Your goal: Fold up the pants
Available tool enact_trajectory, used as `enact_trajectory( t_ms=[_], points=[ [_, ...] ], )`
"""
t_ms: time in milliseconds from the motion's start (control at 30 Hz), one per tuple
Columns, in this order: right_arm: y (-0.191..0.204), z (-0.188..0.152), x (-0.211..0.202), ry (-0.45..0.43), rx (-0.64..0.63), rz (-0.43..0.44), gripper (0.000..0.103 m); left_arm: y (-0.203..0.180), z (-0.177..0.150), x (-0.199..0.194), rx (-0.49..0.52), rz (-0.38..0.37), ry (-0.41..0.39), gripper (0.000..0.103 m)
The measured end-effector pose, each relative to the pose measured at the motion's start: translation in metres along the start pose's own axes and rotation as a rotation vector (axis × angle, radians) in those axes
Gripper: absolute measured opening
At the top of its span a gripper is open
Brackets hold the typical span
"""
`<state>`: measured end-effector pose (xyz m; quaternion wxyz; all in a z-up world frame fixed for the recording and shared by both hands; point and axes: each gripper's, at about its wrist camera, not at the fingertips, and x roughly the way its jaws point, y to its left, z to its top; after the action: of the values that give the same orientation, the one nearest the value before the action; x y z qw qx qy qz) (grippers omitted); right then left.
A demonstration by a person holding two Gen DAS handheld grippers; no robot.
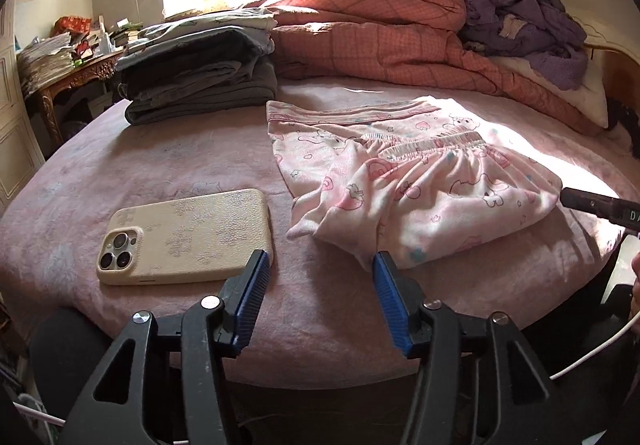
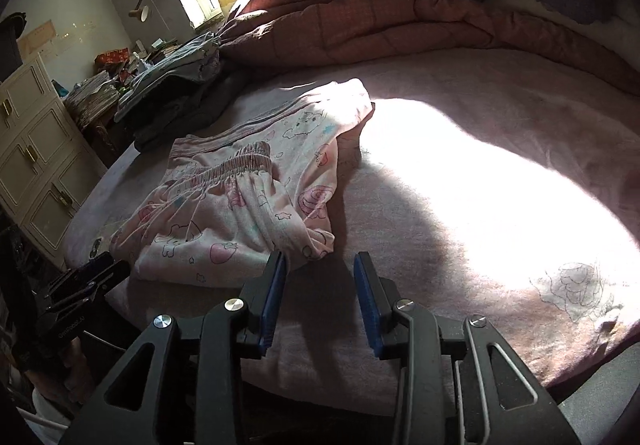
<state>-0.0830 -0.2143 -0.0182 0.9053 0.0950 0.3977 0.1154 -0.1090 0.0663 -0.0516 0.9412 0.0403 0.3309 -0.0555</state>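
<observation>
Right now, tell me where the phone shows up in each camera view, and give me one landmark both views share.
Left wrist view: the phone lies camera-side up on the pink bedsheet, lower left, left of the folded pink pants.
Right wrist view: only a sliver of the phone peeks out at the far left, past the pants' left edge.
Shared landmark: the pile of folded clothes behind the pants.

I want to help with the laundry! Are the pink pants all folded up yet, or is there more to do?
They look nearly done: the pink pajama pants lie folded in a compact bundle on the bed, waistband on top. Nothing is in hand: the left gripper and right gripper are both open and empty beside the bundle. What may be left is moving it onto the stack of folded clothes.
</observation>
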Motion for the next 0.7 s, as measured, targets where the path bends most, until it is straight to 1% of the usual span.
enact_trajectory(
  t_ms=[67, 100, 167, 233, 300, 333, 400, 433, 467, 500, 533, 600, 633, 700],
  points=[
    [0.006, -0.003, -0.012, -0.045, -0.098, -0.046, 0.037, 0.001, -0.005, -0.007, 0.054, -0.007, -0.024, 0.052],
    [0.011, -0.003, -0.018, -0.068, -0.152, -0.055, 0.037, -0.001, -0.006, -0.01, 0.092, -0.015, -0.039, 0.05],
    [0.025, -0.004, -0.027, -0.09, -0.279, -0.039, 0.037, -0.006, -0.005, -0.018, 0.198, -0.027, -0.079, 0.045],
    [0.045, -0.007, -0.032, -0.109, -0.45, -0.035, 0.037, -0.013, 0.0, -0.024, 0.334, -0.048, -0.116, 0.043],
    [0.066, -0.013, -0.033, -0.131, -0.642, -0.066, 0.04, -0.019, 0.006, -0.028, 0.459, -0.068, -0.152, 0.042],
    [0.075, -0.017, -0.032, -0.14, -0.733, -0.084, 0.044, -0.023, 0.011, -0.029, 0.527, -0.101, -0.155, 0.042],
    [0.088, -0.022, -0.028, -0.143, -0.88, -0.115, 0.045, -0.03, 0.015, -0.023, 0.648, -0.142, -0.132, 0.042],
    [0.093, -0.024, -0.024, -0.121, -0.947, -0.124, 0.045, -0.033, 0.015, -0.019, 0.704, -0.163, -0.117, 0.042],
    [0.096, -0.027, -0.021, -0.103, -1.01, -0.13, 0.045, -0.036, 0.014, -0.013, 0.758, -0.17, -0.099, 0.042],
    [0.099, -0.03, -0.018, -0.095, -1.072, -0.144, 0.045, -0.04, 0.012, -0.005, 0.806, -0.156, -0.076, 0.042],
    [0.1, -0.033, -0.015, -0.086, -1.125, -0.16, 0.045, -0.042, 0.011, 0.004, 0.837, -0.141, -0.047, 0.042],
    [0.101, -0.037, -0.007, -0.021, -1.199, -0.165, 0.045, -0.045, 0.008, 0.017, 0.875, -0.155, 0.009, 0.042],
    [0.101, -0.039, -0.003, 0.011, -1.221, -0.17, 0.045, -0.046, 0.006, 0.022, 0.892, -0.156, 0.025, 0.042],
    [0.098, -0.044, 0.004, 0.041, -1.264, -0.189, 0.045, -0.047, 0.005, 0.025, 0.915, -0.155, 0.027, 0.042]
  ],
)
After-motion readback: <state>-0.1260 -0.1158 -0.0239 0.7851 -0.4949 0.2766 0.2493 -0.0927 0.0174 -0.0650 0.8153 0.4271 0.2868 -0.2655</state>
